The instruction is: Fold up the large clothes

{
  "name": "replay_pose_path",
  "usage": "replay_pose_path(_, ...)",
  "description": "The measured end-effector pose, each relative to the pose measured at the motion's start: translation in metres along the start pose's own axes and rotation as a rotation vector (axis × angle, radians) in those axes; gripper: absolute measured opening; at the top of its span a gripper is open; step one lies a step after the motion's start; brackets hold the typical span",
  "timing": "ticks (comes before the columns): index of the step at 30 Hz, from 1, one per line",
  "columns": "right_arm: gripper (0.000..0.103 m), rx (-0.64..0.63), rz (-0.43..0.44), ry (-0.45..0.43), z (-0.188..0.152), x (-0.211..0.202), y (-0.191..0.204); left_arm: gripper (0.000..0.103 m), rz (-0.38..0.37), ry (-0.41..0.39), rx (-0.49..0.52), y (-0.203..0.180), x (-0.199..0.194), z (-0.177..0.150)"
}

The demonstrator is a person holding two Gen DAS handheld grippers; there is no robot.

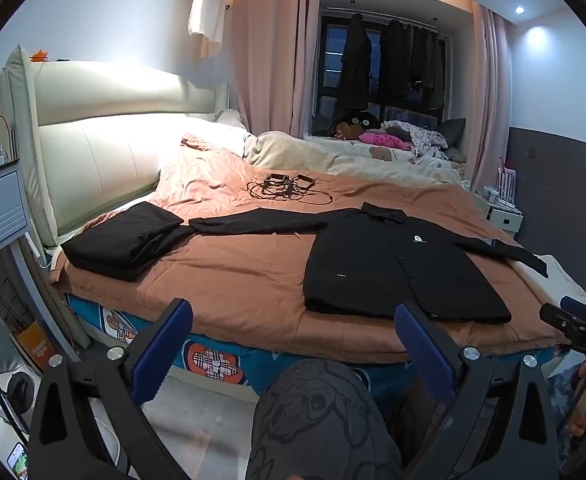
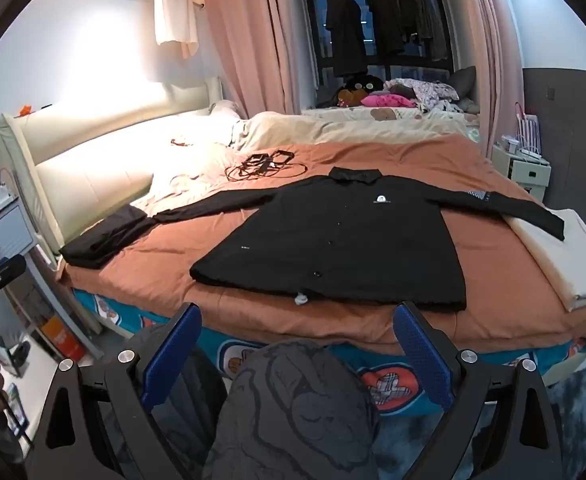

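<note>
Both my grippers, left gripper (image 1: 293,344) and right gripper (image 2: 297,340), hang wide apart and empty short of the bed (image 2: 253,320), black jacket (image 2: 333,248) spread flat there, so I'd pinch a sleeve cuff cleanly and fold inward.

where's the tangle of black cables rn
In both views the black cables lie on the orange bedspread, just beyond the collar of the spread black jacket.

Before me, on the rust-orange quilt (image 2: 373,152), the black button-front jacket (image 2: 345,240) lies flat, a folded black garment (image 1: 121,240) at its left sleeve, tangled black cables (image 1: 289,190) behind.
</note>
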State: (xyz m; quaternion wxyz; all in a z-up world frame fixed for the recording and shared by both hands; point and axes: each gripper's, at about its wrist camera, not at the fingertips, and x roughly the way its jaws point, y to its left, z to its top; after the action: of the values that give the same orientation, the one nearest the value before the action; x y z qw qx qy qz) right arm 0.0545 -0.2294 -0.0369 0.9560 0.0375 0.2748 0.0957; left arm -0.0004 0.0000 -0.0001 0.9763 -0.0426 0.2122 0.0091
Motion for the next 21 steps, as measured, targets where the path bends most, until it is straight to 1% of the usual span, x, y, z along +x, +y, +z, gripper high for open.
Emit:
replay_pose_path(3, 0.097, 0.004, 0.0, 0.004, -0.0002, -0.0006, 0.0005, 0.103, -0.005, -0.001, -0.007, -0.0001, -0.0003, -0.0007)
replay_pose_path(4, 0.097, 0.02, 0.015, -0.006, 0.0001, -0.0014, -0.0022, 0.103, -0.003, -0.001, -0.008, 0.0038, 0.0008, -0.0019)
replay_pose_path(7, 0.097, 0.019, 0.008, -0.012, -0.0003, -0.0019, -0.0024, 0.103, -0.004, 0.005, -0.012, 0.0043, 0.0003, 0.0001)
replay_pose_path(14, 0.097, 0.021, 0.01, -0.009, 0.0019, 0.0026, -0.0044, 0.103, -0.007, -0.009, -0.011, 0.0047, -0.005, 0.0018)
replay_pose_path(17, 0.097, 0.022, 0.008, -0.014, 0.007, -0.0008, -0.0091, 0.103, -0.012, -0.008, -0.011, 0.0041, -0.0063, 0.0023)
replay_pose_path(21, 0.097, 0.018, 0.0, -0.027, 0.0053, -0.0057, -0.0032, 0.103, -0.014, -0.009, -0.006, 0.0031, -0.0091, 0.0023)
